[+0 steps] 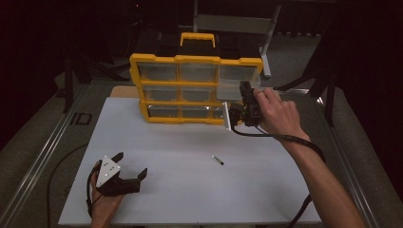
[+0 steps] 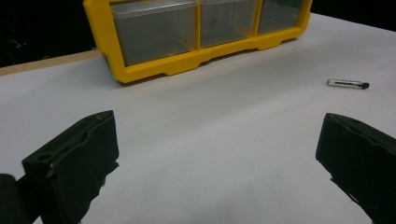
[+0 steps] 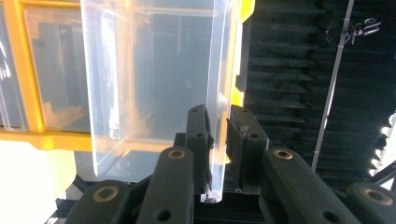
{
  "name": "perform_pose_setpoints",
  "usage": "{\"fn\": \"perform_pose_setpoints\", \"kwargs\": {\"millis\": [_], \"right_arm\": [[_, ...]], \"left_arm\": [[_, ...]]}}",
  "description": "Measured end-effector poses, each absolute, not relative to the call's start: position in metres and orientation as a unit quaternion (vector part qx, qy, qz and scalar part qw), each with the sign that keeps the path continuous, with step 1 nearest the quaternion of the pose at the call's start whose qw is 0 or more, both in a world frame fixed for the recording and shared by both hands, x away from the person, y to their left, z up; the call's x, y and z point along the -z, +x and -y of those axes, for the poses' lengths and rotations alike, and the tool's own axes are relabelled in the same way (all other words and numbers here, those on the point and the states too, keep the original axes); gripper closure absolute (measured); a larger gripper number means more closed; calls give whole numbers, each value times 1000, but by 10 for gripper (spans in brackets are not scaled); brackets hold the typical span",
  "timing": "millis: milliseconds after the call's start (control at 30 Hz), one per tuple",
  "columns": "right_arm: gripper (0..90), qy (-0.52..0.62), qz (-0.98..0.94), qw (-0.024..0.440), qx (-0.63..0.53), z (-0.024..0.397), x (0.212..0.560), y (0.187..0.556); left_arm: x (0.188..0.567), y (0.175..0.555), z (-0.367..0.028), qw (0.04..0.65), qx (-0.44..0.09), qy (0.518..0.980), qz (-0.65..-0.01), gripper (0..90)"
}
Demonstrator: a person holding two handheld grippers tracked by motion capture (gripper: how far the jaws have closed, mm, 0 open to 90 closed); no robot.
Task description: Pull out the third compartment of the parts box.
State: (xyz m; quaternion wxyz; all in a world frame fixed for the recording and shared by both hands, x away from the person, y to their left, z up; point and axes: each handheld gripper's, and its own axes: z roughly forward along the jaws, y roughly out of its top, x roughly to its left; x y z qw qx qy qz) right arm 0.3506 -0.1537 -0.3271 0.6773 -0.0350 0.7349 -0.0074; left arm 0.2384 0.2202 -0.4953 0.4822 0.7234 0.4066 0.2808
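Dim, dark surroundings — white table (image 1: 190,190) lit from above, pictures slightly soft.

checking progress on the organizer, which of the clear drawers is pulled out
The bottom-right drawer of the yellow organizer: it juts forward with the right gripper shut on its wall. The other drawers sit flush in their slots.
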Motion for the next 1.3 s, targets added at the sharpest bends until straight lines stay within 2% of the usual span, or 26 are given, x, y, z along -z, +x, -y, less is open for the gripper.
{"fn": "perform_pose_setpoints", "kwargs": {"millis": [533, 1300], "right_arm": [[791, -47, -734, 677, 2, 152, 327, 323], [784, -41, -731, 681, 8, 154, 332, 329]], "left_arm": [[495, 238, -220, 482, -280, 723, -407, 2], [495, 238, -220, 481, -281, 724, -408, 2]]}}
